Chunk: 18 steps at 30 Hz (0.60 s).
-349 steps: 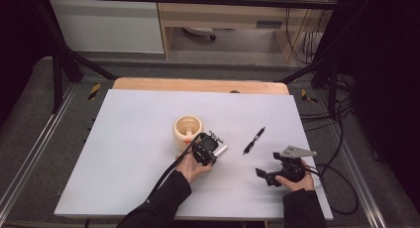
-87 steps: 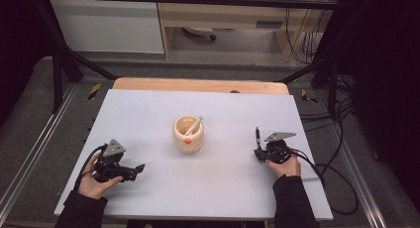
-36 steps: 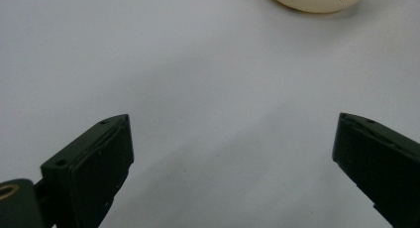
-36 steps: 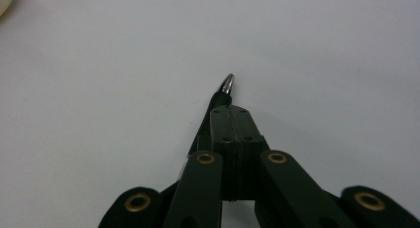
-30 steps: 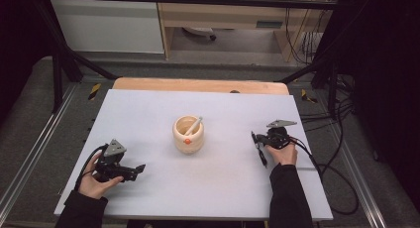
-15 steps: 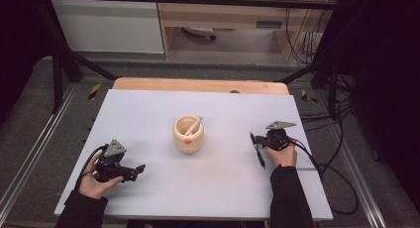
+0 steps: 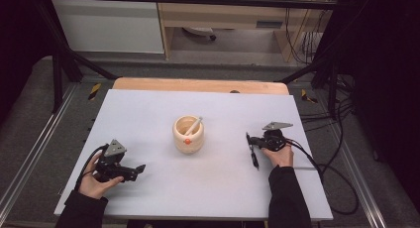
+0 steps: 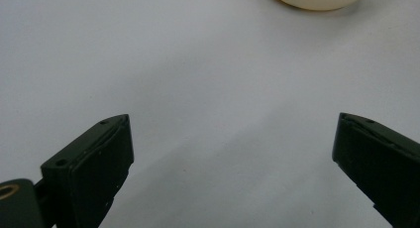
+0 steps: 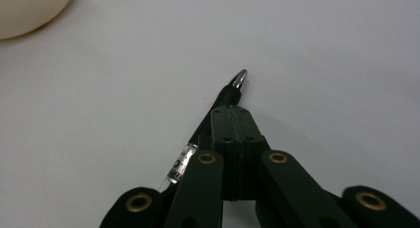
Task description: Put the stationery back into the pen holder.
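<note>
To finish well, carry the pen level toward the cup lying left of the right gripper, whose jaws are clamped tight on the barrel, seemingly near its tip, while the left gripper gapes wide, holding nothing.

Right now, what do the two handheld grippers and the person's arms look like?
Both grippers are black. The left gripper and the right gripper each carry a grey three-cornered plate on top and trail a black cable. In the gripper views the jaws are matte black blocks with small screw holes; the right gripper's linkage arms have brass-coloured pivot rings. The person wears dark long sleeves.
</note>
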Each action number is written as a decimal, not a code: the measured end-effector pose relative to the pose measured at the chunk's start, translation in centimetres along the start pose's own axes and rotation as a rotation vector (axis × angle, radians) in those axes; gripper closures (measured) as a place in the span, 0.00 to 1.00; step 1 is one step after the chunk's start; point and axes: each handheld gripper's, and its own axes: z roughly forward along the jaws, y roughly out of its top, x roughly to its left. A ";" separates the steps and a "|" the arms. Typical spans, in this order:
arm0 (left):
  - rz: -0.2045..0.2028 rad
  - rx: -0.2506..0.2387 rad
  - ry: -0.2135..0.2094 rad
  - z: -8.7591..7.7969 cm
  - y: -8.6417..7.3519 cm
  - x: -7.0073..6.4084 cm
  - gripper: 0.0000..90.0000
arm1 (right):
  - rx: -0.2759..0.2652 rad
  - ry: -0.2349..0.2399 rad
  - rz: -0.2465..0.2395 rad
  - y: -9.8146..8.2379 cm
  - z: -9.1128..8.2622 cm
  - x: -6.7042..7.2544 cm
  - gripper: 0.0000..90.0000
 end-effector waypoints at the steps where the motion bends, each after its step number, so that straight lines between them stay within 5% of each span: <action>1: 0.001 0.000 0.000 0.0 0.0 0.0 0.03 | 0.001 0.010 -0.001 0.0 0.0 0.1 1.00; 6: 0.003 0.004 0.000 0.0 0.0 0.0 0.03 | -0.003 0.012 -0.008 -0.1 0.0 0.3 1.00; 11: 0.000 0.001 0.000 0.0 0.0 0.0 0.03 | -0.004 -0.007 0.009 0.1 -1.1 0.3 0.81; 15: 0.001 0.003 -0.002 0.0 0.0 0.0 0.03 | 0.058 -0.008 0.062 0.2 -2.1 0.6 0.57; 18: 0.000 0.002 -0.002 0.0 0.0 0.0 0.03 | 0.110 -0.045 0.044 0.5 -2.8 1.1 0.47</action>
